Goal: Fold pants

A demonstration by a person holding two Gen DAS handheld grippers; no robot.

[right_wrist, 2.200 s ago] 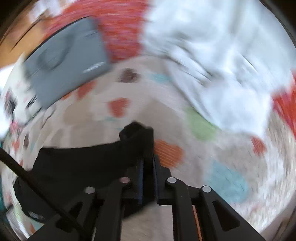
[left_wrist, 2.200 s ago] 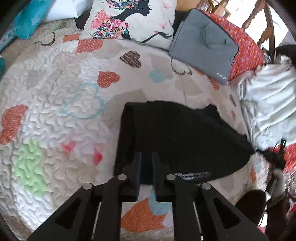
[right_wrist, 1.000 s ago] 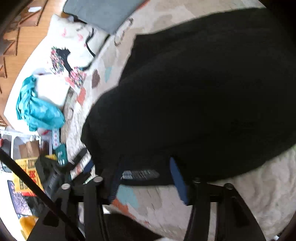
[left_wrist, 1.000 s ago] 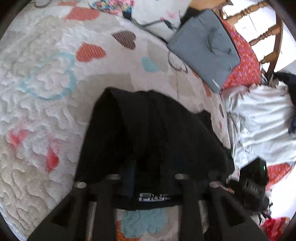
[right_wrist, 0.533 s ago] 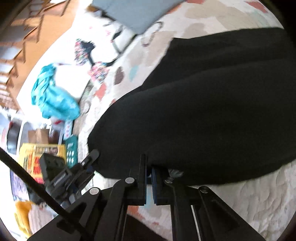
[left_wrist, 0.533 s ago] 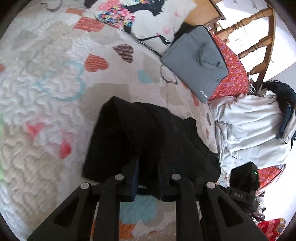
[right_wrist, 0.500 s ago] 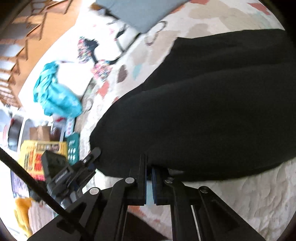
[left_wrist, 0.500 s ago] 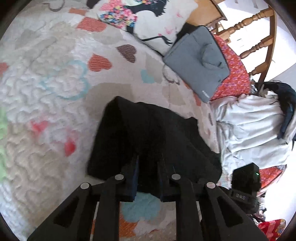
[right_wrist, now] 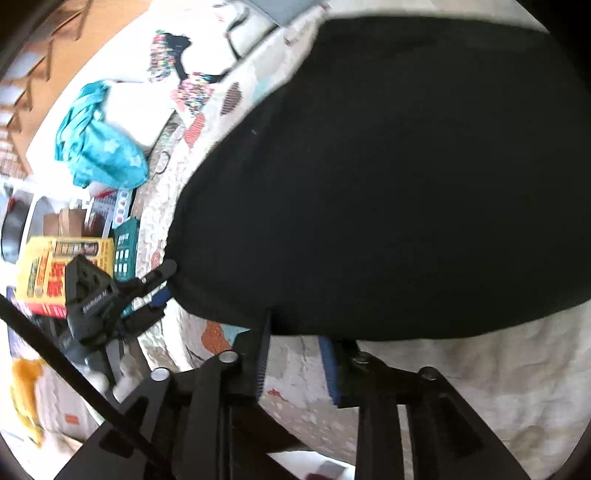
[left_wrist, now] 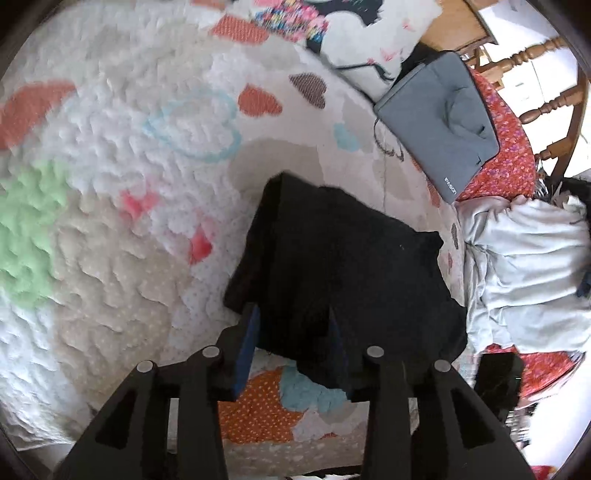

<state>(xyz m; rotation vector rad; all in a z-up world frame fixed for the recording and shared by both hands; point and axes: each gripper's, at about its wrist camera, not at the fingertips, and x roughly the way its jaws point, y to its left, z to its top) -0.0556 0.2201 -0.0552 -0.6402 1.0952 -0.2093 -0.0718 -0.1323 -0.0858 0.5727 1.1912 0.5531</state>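
Note:
The black pants (left_wrist: 343, 266) lie folded in a compact bundle on the heart-patterned quilt (left_wrist: 110, 221). My left gripper (left_wrist: 293, 332) is open, its jaws spread on either side of the bundle's near edge, holding nothing. In the right wrist view the pants (right_wrist: 388, 177) fill most of the frame. My right gripper (right_wrist: 297, 343) is open at their near edge, empty. The left gripper also shows in the right wrist view (right_wrist: 157, 286) at the bundle's left corner.
A grey bag (left_wrist: 443, 122) and a printed pillow (left_wrist: 354, 33) lie beyond the pants. A pale grey garment (left_wrist: 524, 266) is heaped to the right. A teal cloth (right_wrist: 99, 144) and a yellow box (right_wrist: 55, 269) sit past the bed's left side.
Both grippers were shut on the pants' near edge half a second ago; both have now opened and let go. The bundle rests on the quilt.

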